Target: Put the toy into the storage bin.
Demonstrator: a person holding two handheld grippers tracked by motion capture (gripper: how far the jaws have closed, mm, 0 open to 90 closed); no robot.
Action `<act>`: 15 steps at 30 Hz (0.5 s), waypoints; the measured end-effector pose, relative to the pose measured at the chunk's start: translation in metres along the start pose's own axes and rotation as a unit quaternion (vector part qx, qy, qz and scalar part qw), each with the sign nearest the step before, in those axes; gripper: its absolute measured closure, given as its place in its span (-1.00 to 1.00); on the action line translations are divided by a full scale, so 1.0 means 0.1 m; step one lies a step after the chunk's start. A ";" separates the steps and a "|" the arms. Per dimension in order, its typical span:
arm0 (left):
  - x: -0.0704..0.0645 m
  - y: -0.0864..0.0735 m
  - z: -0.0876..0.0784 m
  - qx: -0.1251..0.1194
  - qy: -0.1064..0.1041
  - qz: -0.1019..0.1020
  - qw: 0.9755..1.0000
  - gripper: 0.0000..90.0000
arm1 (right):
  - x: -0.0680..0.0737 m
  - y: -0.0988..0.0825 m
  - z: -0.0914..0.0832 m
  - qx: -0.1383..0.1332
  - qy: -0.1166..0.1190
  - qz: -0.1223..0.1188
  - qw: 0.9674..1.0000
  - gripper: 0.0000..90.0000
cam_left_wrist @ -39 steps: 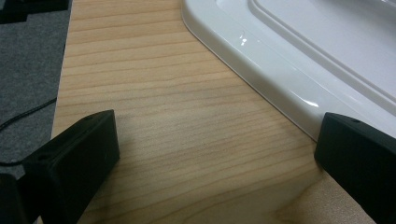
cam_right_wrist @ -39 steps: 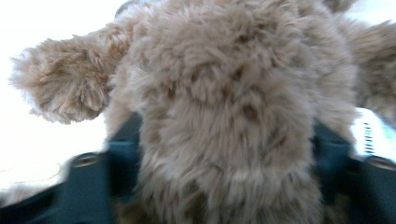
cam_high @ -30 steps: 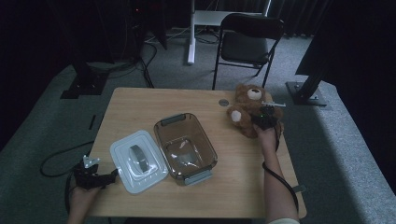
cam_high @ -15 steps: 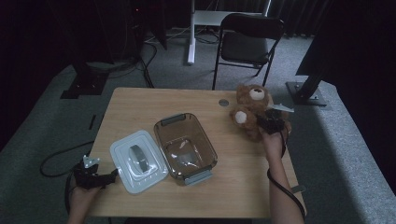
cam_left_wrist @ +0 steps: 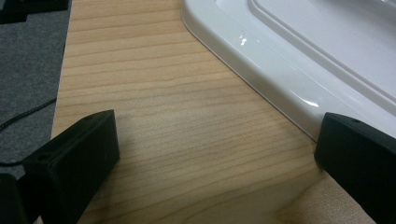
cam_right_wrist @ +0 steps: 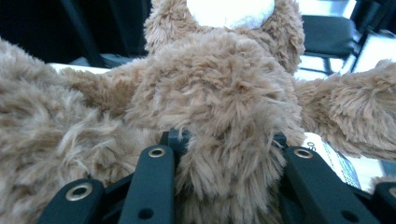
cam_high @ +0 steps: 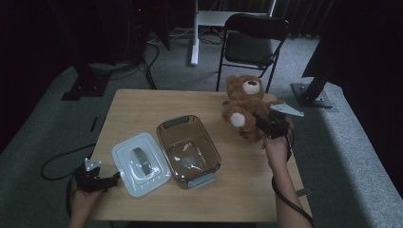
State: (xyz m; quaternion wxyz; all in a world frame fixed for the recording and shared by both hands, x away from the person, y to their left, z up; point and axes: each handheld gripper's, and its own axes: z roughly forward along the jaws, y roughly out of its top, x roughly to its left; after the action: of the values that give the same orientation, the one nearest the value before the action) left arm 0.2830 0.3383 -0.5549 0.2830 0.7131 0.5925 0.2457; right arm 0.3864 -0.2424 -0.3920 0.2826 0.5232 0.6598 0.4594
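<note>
Your left gripper [cam_high: 108,179] rested at the table's [cam_high: 142,104] 8 o'clock corner, low over the wood. In the left gripper view its jaws stood wide apart with only bare wood between them, so it was open and held nothing. One jaw tip was just beside the rim of the lid [cam_left_wrist: 299,65]; I cannot tell if it touched.

The white lid [cam_high: 141,164] lay flat on the table, at 3 o'clock from that gripper and very near to it. It had a grey handle in its middle.

At 3 o'clock from the lid stood the clear box [cam_high: 188,150], its long side just beside the lid's edge. It had grey tabs at both short ends. Something pale showed at its bottom, but it was too unclear to name.

At 2 o'clock from the box, near the table's right edge, was the brown bear [cam_high: 242,107]. It sat upright, with its face toward you and one pale foot pad showing.

Your right gripper [cam_high: 263,122] was at the bear's right side. In the right gripper view the jaws were pressed on both sides of the bear's body [cam_right_wrist: 219,107], with fur bulging between them, so it was gripping the bear. Your right hand [cam_high: 276,147] held the gripper from below.

A black chair [cam_high: 254,40] stood on the floor at 12 o'clock, beyond the table.
</note>
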 end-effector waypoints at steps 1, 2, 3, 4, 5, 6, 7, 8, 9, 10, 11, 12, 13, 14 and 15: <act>0.00 0.00 0.00 0.000 0.000 -0.001 1.000 -0.99 | 0.05 0.02 -0.03 -0.006 0.009 0.000 1.000 0.49; 0.00 0.00 0.00 0.000 0.000 -0.001 1.000 -0.99 | 0.10 0.04 -0.05 -0.013 0.018 -0.002 1.000 0.49; 0.00 0.00 0.00 0.000 0.000 0.000 1.000 -0.99 | 0.14 0.06 -0.07 -0.021 0.029 -0.004 0.999 0.49; 0.00 0.00 0.00 0.000 0.000 0.000 1.000 -0.99 | 0.18 0.07 -0.08 -0.025 0.039 -0.002 0.999 0.49; 0.00 0.00 0.00 -0.001 0.001 -0.001 1.000 -0.99 | 0.23 0.09 -0.10 -0.029 0.047 -0.001 0.998 0.49; 0.00 0.00 0.00 0.000 0.000 0.000 1.000 -0.99 | 0.32 0.12 -0.14 -0.033 0.057 -0.007 0.998 0.49; 0.00 0.00 0.00 -0.001 0.000 0.000 1.000 -0.99 | 0.38 0.14 -0.16 -0.035 0.062 -0.011 0.997 0.49; 0.00 0.00 0.00 0.000 0.000 0.000 1.000 -0.99 | 0.44 0.15 -0.20 -0.038 0.068 -0.014 0.997 0.49; 0.00 0.00 0.00 0.000 0.000 0.000 1.000 -0.99 | 0.44 0.15 -0.20 -0.038 0.068 -0.014 0.997 0.49; 0.00 0.00 0.00 0.000 0.001 -0.001 1.000 -0.99 | 0.49 0.17 -0.22 -0.039 0.074 -0.017 0.996 0.49; 0.00 0.00 0.00 0.000 0.001 -0.002 1.000 -0.99 | 0.62 0.19 -0.28 -0.042 0.093 -0.022 0.995 0.49; 0.00 0.00 0.00 0.000 0.001 -0.002 1.000 -0.99 | 0.67 0.20 -0.30 -0.042 0.102 -0.025 0.994 0.49; 0.00 0.00 0.00 0.000 0.002 -0.002 1.000 -0.99 | 0.73 0.21 -0.32 -0.042 0.112 -0.026 0.992 0.49; -0.01 0.00 0.00 0.000 0.002 -0.002 1.000 -0.99 | 0.80 0.21 -0.34 -0.042 0.121 -0.028 0.991 0.49; -0.01 0.00 0.00 0.000 0.002 -0.002 1.000 -0.98 | 0.86 0.22 -0.36 -0.044 0.129 -0.030 0.990 0.49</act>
State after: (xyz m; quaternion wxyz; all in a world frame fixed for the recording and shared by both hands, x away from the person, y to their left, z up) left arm 0.2830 0.3377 -0.5547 0.2822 0.7113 0.5948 0.2463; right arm 0.3401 -0.1708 -0.3481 0.2313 0.4268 0.6856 0.5426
